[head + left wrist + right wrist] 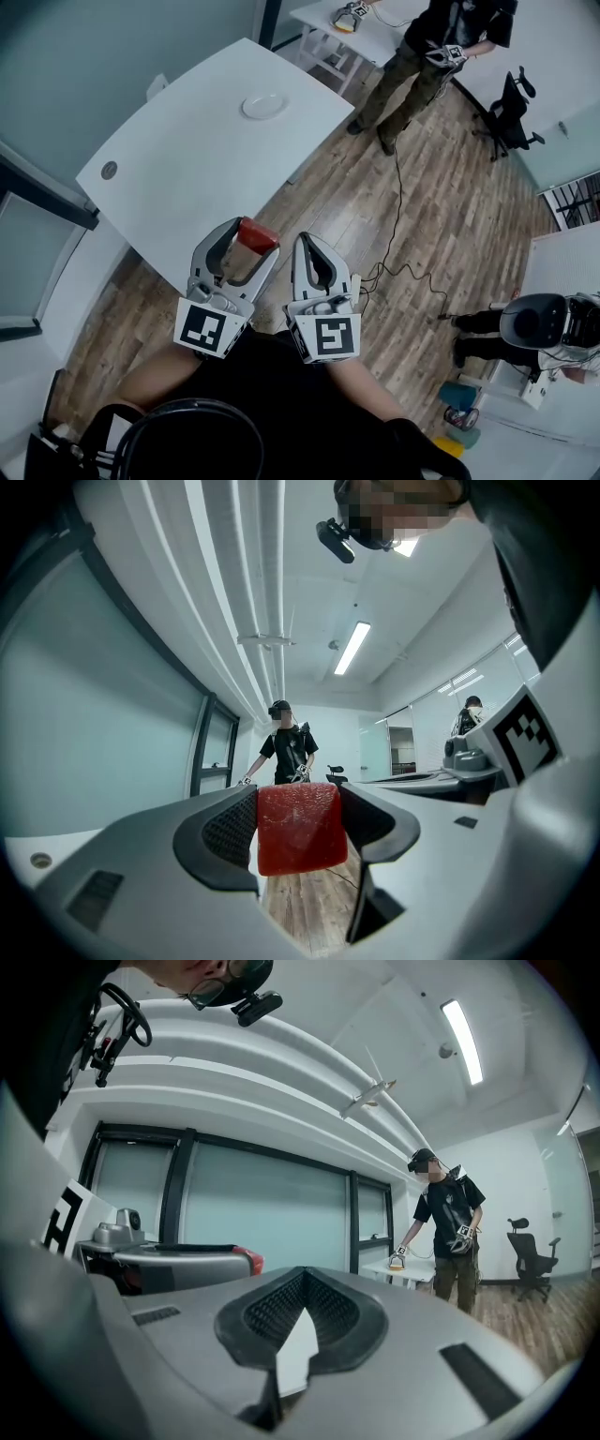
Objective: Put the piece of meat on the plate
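A red piece of meat (256, 234) sits clamped between the jaws of my left gripper (246, 246), held in the air just off the near corner of the white table (178, 178). In the left gripper view the meat (301, 827) fills the gap between the two dark pads. A small white plate (263, 105) lies on the table's far side, well away from the meat. My right gripper (309, 253) hangs beside the left one, jaws shut with nothing in them; its tips (302, 1321) meet in the right gripper view.
Wooden floor (412, 216) lies to the right of the table, with a black cable (398, 225) trailing across it. A person (422, 56) stands at a second white table (375, 23) at the back. An office chair (509, 112) and a glass wall (37, 234) flank the room.
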`<state>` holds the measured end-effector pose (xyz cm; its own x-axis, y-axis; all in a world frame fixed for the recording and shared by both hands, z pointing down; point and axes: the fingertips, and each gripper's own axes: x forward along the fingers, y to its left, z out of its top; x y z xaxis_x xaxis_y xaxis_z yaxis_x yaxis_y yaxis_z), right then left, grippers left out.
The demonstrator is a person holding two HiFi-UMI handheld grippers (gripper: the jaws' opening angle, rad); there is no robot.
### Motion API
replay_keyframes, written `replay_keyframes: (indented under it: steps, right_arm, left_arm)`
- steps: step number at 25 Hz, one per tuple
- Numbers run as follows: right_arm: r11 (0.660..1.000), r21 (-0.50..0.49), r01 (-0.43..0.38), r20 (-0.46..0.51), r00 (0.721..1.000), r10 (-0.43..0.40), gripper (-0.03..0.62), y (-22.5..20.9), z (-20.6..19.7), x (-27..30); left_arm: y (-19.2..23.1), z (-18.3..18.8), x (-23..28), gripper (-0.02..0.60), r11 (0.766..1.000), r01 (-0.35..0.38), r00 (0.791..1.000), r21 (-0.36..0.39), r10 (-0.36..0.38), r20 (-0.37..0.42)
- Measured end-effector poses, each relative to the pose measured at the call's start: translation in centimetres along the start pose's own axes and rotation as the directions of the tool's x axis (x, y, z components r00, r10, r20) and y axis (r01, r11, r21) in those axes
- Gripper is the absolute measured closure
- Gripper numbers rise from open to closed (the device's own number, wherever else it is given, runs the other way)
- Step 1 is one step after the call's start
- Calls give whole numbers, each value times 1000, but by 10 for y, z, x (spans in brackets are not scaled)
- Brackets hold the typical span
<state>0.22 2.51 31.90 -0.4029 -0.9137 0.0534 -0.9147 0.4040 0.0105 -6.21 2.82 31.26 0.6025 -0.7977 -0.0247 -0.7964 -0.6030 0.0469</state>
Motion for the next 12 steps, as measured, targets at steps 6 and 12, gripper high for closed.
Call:
replay_keyframes:
  steps: [6,12]
  right_arm:
    - [999,-12,34,1,999,-34,592,-6,9,0]
    - [999,9,36,-17,999,-36,592,-20,0,10]
  left_arm:
    - [3,10,0,302,1000,6,1000,-6,-6,21]
    - [11,0,17,302,1000,9,1000,-13,-9,-9]
